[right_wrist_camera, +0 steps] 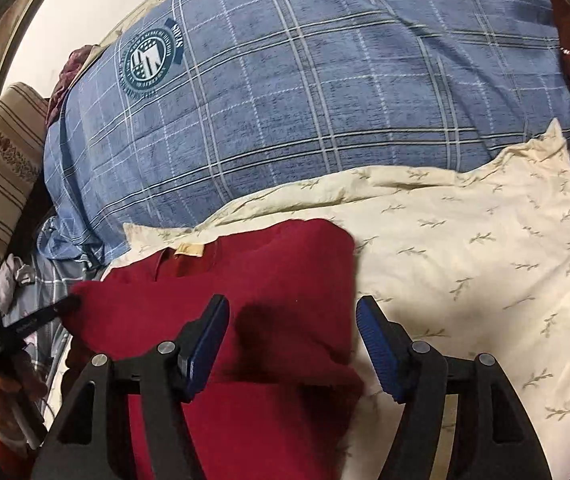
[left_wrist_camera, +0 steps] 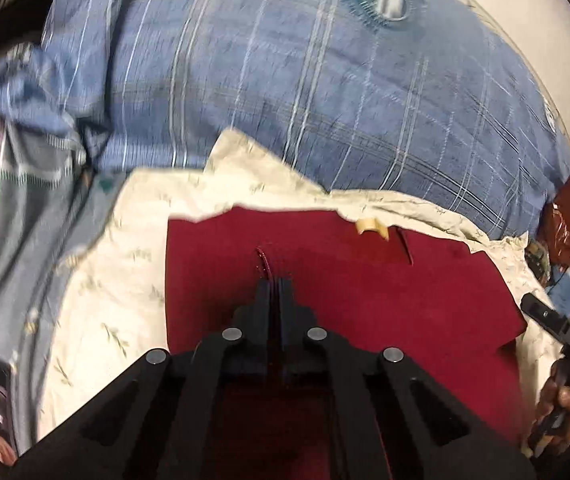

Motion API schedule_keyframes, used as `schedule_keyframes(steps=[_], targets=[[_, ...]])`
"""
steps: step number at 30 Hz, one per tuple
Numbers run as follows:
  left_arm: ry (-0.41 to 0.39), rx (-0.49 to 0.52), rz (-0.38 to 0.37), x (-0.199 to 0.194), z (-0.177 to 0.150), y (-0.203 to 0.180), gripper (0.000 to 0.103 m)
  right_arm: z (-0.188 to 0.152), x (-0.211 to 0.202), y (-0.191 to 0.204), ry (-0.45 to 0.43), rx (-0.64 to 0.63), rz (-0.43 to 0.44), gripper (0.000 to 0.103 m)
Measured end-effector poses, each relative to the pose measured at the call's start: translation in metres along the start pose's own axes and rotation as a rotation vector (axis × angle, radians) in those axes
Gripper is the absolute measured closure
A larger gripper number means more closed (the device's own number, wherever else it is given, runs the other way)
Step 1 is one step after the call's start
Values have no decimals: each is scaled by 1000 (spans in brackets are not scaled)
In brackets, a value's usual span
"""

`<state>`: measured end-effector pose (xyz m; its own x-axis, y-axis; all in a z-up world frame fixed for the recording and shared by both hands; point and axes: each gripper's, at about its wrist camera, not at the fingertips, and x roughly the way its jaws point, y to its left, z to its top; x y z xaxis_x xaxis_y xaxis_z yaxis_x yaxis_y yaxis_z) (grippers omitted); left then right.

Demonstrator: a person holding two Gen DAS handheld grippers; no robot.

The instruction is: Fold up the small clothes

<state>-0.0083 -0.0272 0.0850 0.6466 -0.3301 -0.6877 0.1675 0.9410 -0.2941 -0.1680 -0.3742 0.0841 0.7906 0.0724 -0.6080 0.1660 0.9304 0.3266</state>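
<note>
The left hand-held gripper (left_wrist_camera: 273, 280) tilts downward at lower centre, clamped on a ridge of soft red garment (left_wrist_camera: 345, 276); the right hand-held gripper (right_wrist_camera: 292, 320) hovers apart above it, over the cream leaf-print sheet (right_wrist_camera: 485, 248).

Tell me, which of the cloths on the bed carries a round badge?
The big blue checked blanket at the back; its teal round emblem sets it apart from the plain red garment and cream leaf-print sheet.

Warm indoor light, moderately bright. Left wrist view smeared by motion blur, worst toward 9 o'clock. Right wrist view sharper; dark shadow on red garment (right_wrist_camera: 245, 320) between jaws. Fisheye bending and dark vignette at rims.
</note>
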Motion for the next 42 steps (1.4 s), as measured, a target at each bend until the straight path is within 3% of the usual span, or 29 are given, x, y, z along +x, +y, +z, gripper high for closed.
schedule_keyframes(steps=[4, 8, 12, 14, 16, 17, 20, 22, 26, 29, 32, 36, 42], targets=[[-6, -27, 0, -8, 1, 6, 101, -1, 1, 2, -2, -24, -15, 35], [40, -31, 85, 0, -9, 13, 101, 1, 9, 6, -7, -86, -46, 34], [69, -22, 120, 10, -13, 12, 97, -6, 46, 2, 125, -115, -157, 42], [63, -25, 125, 7, -13, 12, 83, -6, 44, -2, 123, -69, -149, 43], [36, -27, 133, 1, -12, 13, 37, -3, 32, 7, 84, -115, -186, 43], [9, -38, 131, -3, -11, 14, 32, -2, 23, 13, 46, -144, -198, 43], [3, -40, 129, -2, -9, 13, 32, 0, 13, 30, -14, -203, -164, 43], [22, -28, 161, 6, -10, 12, 32, -1, 20, 36, 1, -223, -152, 43], [90, 5, 213, 26, -16, 8, 32, -7, 57, 27, 107, -215, -175, 60], [91, 19, 247, 35, -18, 4, 27, -2, 51, 21, 97, -169, -154, 66], [83, 30, 262, 35, -19, 2, 25, -2, 37, 24, 83, -184, -172, 64], [80, 28, 267, 36, -19, 3, 23, -2, 18, 37, 49, -212, -116, 61], [77, 32, 277, 36, -19, 3, 21, -14, 46, 38, 128, -247, -165, 63]])
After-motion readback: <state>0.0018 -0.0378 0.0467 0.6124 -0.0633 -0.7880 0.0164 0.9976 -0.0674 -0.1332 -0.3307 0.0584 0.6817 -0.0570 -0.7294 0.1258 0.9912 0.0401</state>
